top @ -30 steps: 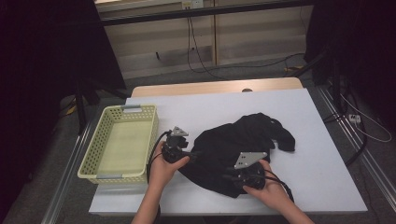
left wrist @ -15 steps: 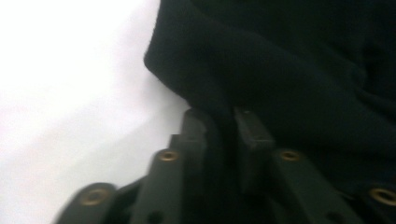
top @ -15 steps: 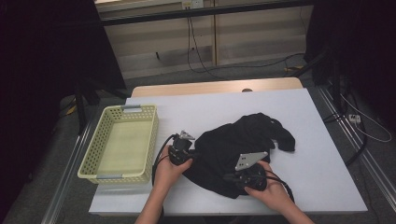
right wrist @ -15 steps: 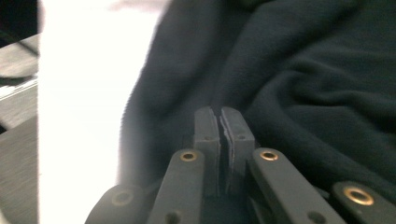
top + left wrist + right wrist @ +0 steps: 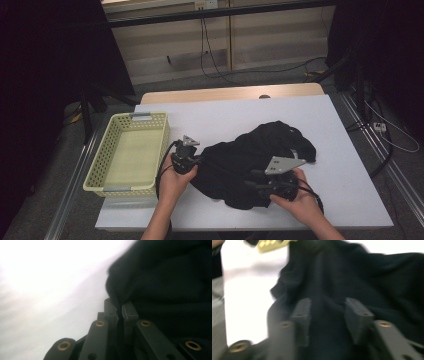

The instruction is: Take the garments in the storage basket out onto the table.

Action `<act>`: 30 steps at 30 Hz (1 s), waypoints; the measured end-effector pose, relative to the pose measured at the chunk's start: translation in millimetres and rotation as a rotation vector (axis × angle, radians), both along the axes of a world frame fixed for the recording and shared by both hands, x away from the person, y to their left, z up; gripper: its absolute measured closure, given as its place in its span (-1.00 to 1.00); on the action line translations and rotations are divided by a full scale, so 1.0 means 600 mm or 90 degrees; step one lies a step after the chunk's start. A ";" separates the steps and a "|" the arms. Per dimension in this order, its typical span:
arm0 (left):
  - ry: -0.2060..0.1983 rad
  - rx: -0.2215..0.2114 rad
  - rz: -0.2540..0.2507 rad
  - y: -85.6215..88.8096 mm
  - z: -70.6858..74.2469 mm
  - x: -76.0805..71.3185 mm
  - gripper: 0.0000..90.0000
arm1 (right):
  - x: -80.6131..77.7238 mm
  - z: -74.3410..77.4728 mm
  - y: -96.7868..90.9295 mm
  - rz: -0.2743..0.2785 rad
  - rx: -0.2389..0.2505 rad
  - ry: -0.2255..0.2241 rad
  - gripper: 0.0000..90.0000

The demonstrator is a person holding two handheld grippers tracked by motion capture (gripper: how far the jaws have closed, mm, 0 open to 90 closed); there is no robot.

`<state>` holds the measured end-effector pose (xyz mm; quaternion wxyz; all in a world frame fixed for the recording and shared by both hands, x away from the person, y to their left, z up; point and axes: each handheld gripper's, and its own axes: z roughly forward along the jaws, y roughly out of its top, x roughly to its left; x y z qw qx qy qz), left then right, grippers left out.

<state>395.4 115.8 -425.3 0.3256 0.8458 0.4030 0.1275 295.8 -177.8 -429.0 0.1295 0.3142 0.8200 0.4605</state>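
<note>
Left to right. The yellow basket (image 5: 127, 152) sits at the table's left edge, empty, well apart from your work for now. If you swing the cloth that way with a loose tail, it can catch the basket rim and drag the basket along the table (image 5: 200, 112).

Your left gripper (image 5: 186, 159) is at the left edge of the black garment (image 5: 250, 160). In the left gripper view its jaws have just closed down and now pinch a small fold of the garment (image 5: 160, 277) between the pads (image 5: 128, 311). That bite looks thin, right at the hem. Risk: pull hard or sideways and the fold slips out, or you lift one layer and the rest stays heaped.

The garment lies crumpled in the middle of the table, toward the near right, bunched and folded over itself, with a lobe sticking out at the far right. All black, soft, no clear sleeve or collar that I can make out, so picking the wrong layer is easy.

Your right gripper (image 5: 272, 184) is over the garment's near right part. Its jaws have just been opening; in the right gripper view they stand apart with dark cloth (image 5: 362, 277) behind them, nothing pressed between the pads (image 5: 302, 312). Risk: with that side let go, the whole load hangs on the left pinch, and the cloth can sag or slide toward the near table edge.
</note>
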 end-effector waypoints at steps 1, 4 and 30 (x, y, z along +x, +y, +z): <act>-0.003 0.009 0.001 0.002 -0.003 0.002 0.89 | 0.001 0.005 -0.010 -0.017 0.004 -0.003 0.08; -0.004 0.012 0.011 0.001 -0.007 0.004 0.89 | 0.000 0.007 -0.034 -0.038 0.001 0.001 0.06; 0.063 0.006 -0.090 -0.054 -0.024 -0.011 0.88 | -0.018 0.002 -0.117 -0.080 -0.023 0.022 0.20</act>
